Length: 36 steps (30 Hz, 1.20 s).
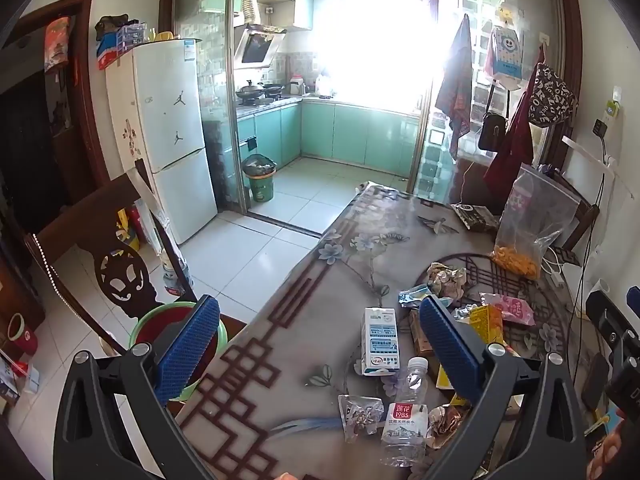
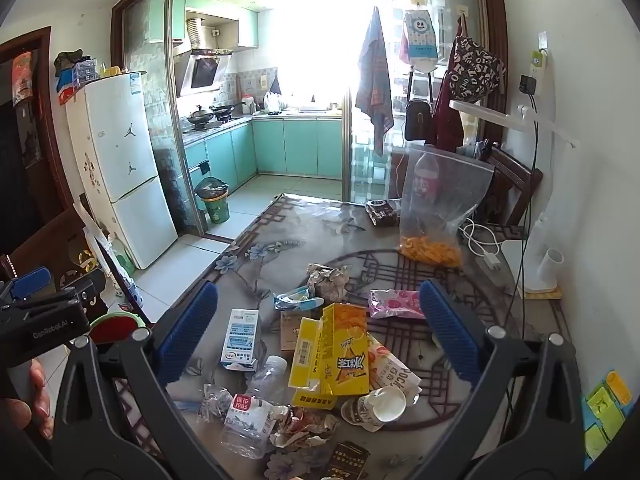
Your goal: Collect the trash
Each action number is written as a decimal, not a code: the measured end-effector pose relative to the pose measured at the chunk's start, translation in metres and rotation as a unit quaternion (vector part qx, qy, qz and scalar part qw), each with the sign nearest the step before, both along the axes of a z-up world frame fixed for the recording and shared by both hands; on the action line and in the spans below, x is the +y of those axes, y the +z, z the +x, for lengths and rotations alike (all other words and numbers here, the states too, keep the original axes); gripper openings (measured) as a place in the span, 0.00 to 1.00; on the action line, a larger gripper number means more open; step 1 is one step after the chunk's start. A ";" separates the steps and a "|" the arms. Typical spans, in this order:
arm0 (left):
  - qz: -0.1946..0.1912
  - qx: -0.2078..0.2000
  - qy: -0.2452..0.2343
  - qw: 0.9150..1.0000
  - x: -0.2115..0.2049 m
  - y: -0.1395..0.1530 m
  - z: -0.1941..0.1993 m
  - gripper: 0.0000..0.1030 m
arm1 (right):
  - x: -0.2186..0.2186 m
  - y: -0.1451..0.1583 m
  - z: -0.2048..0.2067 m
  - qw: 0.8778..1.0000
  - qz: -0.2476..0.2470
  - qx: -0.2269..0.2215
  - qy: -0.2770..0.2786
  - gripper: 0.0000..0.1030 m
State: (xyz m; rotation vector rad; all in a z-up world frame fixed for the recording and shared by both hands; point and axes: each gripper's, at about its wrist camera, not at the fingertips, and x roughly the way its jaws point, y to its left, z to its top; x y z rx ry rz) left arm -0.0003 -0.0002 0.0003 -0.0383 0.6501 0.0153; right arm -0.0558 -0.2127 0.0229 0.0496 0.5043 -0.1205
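- Table (image 1: 280,320): left edge runs diagonally; open tiled floor (image 1: 256,256) beyond it, a green basin (image 1: 140,320) just beside the near corner.
- Left gripper (image 1: 320,344): jaws spread wide, empty; milk carton (image 1: 379,340) and water bottle (image 1: 406,412) lie between the fingers, untouched.
- Right gripper (image 2: 320,332): jaws spread wide, empty, above the trash pile; yellow box (image 2: 332,354) and paper cup (image 2: 378,404) lie between the fingers.

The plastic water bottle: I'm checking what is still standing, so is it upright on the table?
No, the plastic water bottle lies on its side on the table among the wrappers.
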 end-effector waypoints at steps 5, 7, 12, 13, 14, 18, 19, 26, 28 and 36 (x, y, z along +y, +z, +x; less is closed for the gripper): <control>-0.004 -0.001 -0.003 1.000 0.001 0.000 0.001 0.93 | -0.001 0.000 0.002 1.000 -0.002 0.002 -0.001 0.97; -0.003 -0.006 -0.003 1.000 0.005 0.013 0.001 0.93 | -0.002 0.000 0.002 1.000 0.000 0.002 -0.002 0.97; 0.006 -0.011 -0.002 1.000 -0.004 0.012 0.003 0.93 | -0.002 0.006 0.008 1.000 -0.003 -0.004 -0.001 0.97; 0.006 -0.012 -0.002 1.000 -0.005 0.011 0.003 0.93 | -0.002 0.006 0.008 1.000 -0.002 -0.003 -0.002 0.97; 0.006 -0.011 -0.002 1.000 -0.005 0.011 0.003 0.93 | -0.002 0.006 0.009 1.000 -0.003 -0.003 -0.002 0.97; 0.009 -0.010 -0.004 1.000 -0.009 0.010 0.003 0.93 | -0.002 0.006 0.008 1.000 0.000 -0.003 -0.003 0.97; 0.009 -0.010 -0.004 1.000 -0.010 0.010 0.004 0.93 | -0.002 0.007 0.009 1.000 0.002 -0.003 -0.004 0.97; 0.009 -0.005 -0.006 1.000 -0.012 0.006 0.006 0.93 | -0.012 0.002 0.009 1.000 0.008 -0.001 -0.005 0.97; 0.009 -0.005 -0.006 1.000 -0.013 0.004 0.006 0.93 | -0.013 0.000 0.009 1.000 0.008 0.000 -0.005 0.97; 0.010 -0.003 -0.005 1.000 -0.013 0.001 0.007 0.93 | -0.014 -0.004 0.010 1.000 0.009 0.003 -0.006 0.97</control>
